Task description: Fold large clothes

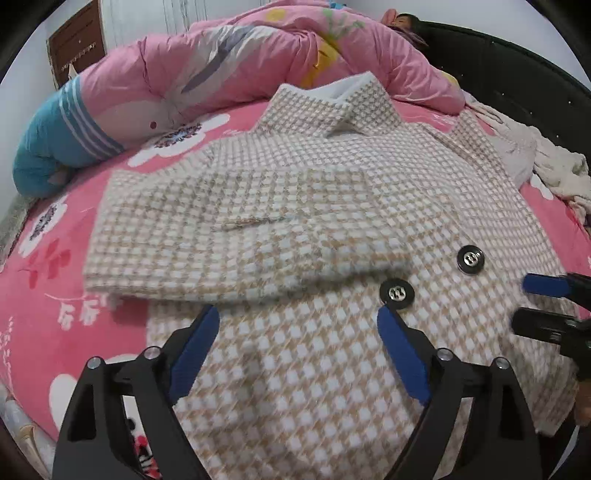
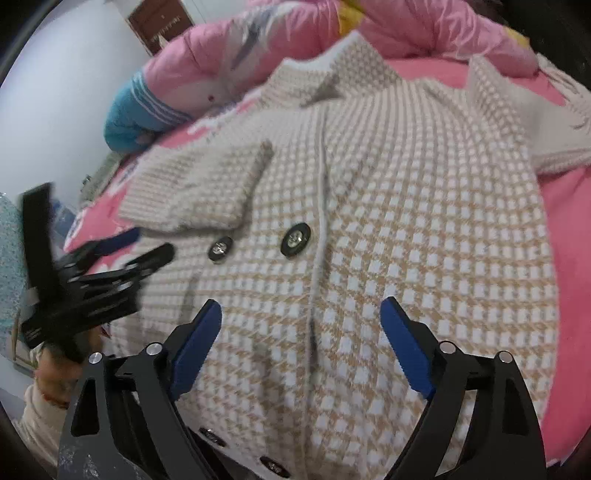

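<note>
A beige-and-white houndstooth coat [image 1: 295,206] lies front up on a pink bed, collar at the far end, with black buttons [image 1: 470,257]. Its left sleeve [image 1: 229,236] is folded across the chest. My left gripper [image 1: 297,321] is open and empty, hovering over the coat's lower front. My right gripper [image 2: 301,314] is open and empty over the coat [image 2: 388,221] near its front opening. The right gripper also shows at the right edge of the left wrist view [image 1: 532,302], and the left gripper shows at the left of the right wrist view [image 2: 147,243].
A pink floral bedsheet [image 1: 48,288] covers the bed. A rolled pink quilt [image 1: 229,62] with a blue end lies along the far side. A person's head [image 1: 402,22] lies by the dark headboard [image 1: 517,81]. White clothes [image 1: 546,166] are piled at the right.
</note>
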### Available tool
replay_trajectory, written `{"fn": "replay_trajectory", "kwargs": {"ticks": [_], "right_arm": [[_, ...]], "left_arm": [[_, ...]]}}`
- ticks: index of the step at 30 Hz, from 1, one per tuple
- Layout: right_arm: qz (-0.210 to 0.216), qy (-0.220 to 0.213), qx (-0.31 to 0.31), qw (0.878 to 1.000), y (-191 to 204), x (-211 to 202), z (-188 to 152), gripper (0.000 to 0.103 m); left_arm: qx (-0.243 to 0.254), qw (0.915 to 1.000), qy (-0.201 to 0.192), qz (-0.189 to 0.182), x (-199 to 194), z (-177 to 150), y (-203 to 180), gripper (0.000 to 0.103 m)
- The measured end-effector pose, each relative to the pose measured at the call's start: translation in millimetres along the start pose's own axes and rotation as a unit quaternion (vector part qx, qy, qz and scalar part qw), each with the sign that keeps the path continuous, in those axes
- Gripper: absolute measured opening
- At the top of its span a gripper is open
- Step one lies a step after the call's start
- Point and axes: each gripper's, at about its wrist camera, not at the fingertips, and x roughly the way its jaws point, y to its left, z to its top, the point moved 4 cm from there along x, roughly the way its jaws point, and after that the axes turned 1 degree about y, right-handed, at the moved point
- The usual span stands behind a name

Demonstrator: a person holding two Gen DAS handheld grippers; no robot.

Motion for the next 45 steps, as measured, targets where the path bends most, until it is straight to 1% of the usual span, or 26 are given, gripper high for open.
{"fn": "replay_trajectory", "kwargs": {"ticks": [1,2,3,7,11,13,18,21,22,25,26,28,29,30,31,32,33,34,36,37,38,39,40,41,43,45], "right_arm": [[0.000,0.008,-0.001,1.000,0.7,7.0,-0.6,0.086],[0.001,0.011,-0.004,1.000,1.6,11.5,-1.2,0.092],[0.003,0.012,-0.008,1.000,3.3,13.1,-1.8,0.094],[-0.027,0.016,-0.038,0.999,11.7,18.7,-5.1,0.095],[-0.046,0.019,-0.070,0.996,18.9,23.0,-10.7,0.095],[-0.040,0.022,-0.073,0.996,19.3,22.9,-11.9,0.095],[-0.001,0.026,-0.078,0.997,11.4,16.2,-16.3,0.095],[0.000,0.052,-0.059,0.997,10.0,7.2,-8.8,0.095],[0.007,0.050,-0.056,0.997,11.9,4.0,-3.3,0.095],[0.055,0.016,-0.056,0.997,29.2,-12.0,22.9,0.095],[0.069,0.012,-0.054,0.996,35.2,-13.7,28.2,0.095],[0.127,0.015,-0.044,0.991,49.4,-10.1,48.7,0.095],[0.148,0.020,-0.039,0.988,56.0,-5.2,56.8,0.094],[0.157,0.024,-0.037,0.987,60.0,0.3,62.5,0.093],[0.160,0.032,-0.034,0.986,64.0,10.9,70.7,0.090],[0.154,0.041,-0.028,0.987,66.0,22.0,76.1,0.083],[0.152,0.050,-0.022,0.987,64.2,30.7,78.5,0.080],[0.149,0.064,-0.009,0.987,60.8,42.9,82.5,0.074],[0.132,0.088,0.014,0.987,49.4,64.3,84.6,0.062],[0.128,0.097,0.021,0.987,45.1,72.9,82.5,0.052],[0.122,0.102,0.023,0.987,42.8,77.4,79.8,0.045],[0.118,0.099,0.020,0.988,43.9,78.7,80.7,0.041],[0.121,0.097,0.015,0.988,45.5,77.6,80.2,0.028],[0.134,0.103,0.014,0.986,48.3,77.5,79.2,0.010],[0.126,0.097,0.002,0.987,57.9,79.5,78.3,0.006],[0.114,0.083,-0.015,0.990,64.2,78.9,82.6,0.004]], "left_arm": [[-0.002,1.0000,-0.002,-0.003,-1.4,-0.4,0.8,0.089],[-0.006,0.9999,-0.003,-0.007,-3.4,-1.1,1.3,0.091],[-0.010,0.9999,-0.004,-0.008,-4.0,-2.4,2.7,0.091],[-0.021,0.9997,0.003,0.009,-1.8,-13.2,10.7,0.092],[-0.051,0.9985,0.014,0.016,7.9,-21.4,29.0,0.092],[-0.066,0.9976,0.011,0.019,9.2,-21.8,38.6,0.092],[-0.105,0.9941,0.001,0.025,11.3,-19.1,64.6,0.092],[-0.119,0.9925,0.004,0.031,15.2,-18.5,76.5,0.092],[-0.122,0.9920,0.006,0.031,17.4,-19.2,80.3,0.092],[-0.132,0.9906,0.012,0.032,22.0,-24.0,87.5,0.092],[-0.138,0.9898,0.016,0.032,24.0,-26.2,91.3,0.092],[-0.149,0.9883,0.017,0.027,24.8,-30.9,97.9,0.092],[-0.152,0.9880,0.016,0.024,24.4,-32.2,99.1,0.092],[-0.152,0.9880,0.015,0.022,24.2,-32.7,100.3,0.092],[-0.149,0.9885,0.015,0.022,24.9,-31.4,100.5,0.092],[-0.142,0.9893,0.014,0.027,24.4,-30.7,101.1,0.092],[-0.138,0.9897,0.012,0.035,22.9,-29.9,103.1,0.092],[-0.137,0.9897,0.009,0.040,22.3,-28.5,105.0,0.092],[-0.148,0.9879,0.000,0.047,19.1,-27.8,115.7,0.092],[-0.156,0.9866,-0.003,0.048,19.1,-28.2,121.9,0.092],[-0.162,0.9854,-0.003,0.051,20.2,-28.8,127.2,0.092],[-0.168,0.9843,0.000,0.053,22.2,-30.1,132.7,0.092],[-0.174,0.9832,0.003,0.054,24.6,-32.0,137.6,0.092],[-0.180,0.9823,0.004,0.051,27.2,-34.1,142.2,0.092],[-0.184,0.9817,0.000,0.048,28.7,-34.9,145.5,0.092],[-0.182,0.9817,-0.003,0.057,29.1,-33.2,145.8,0.092]]}}
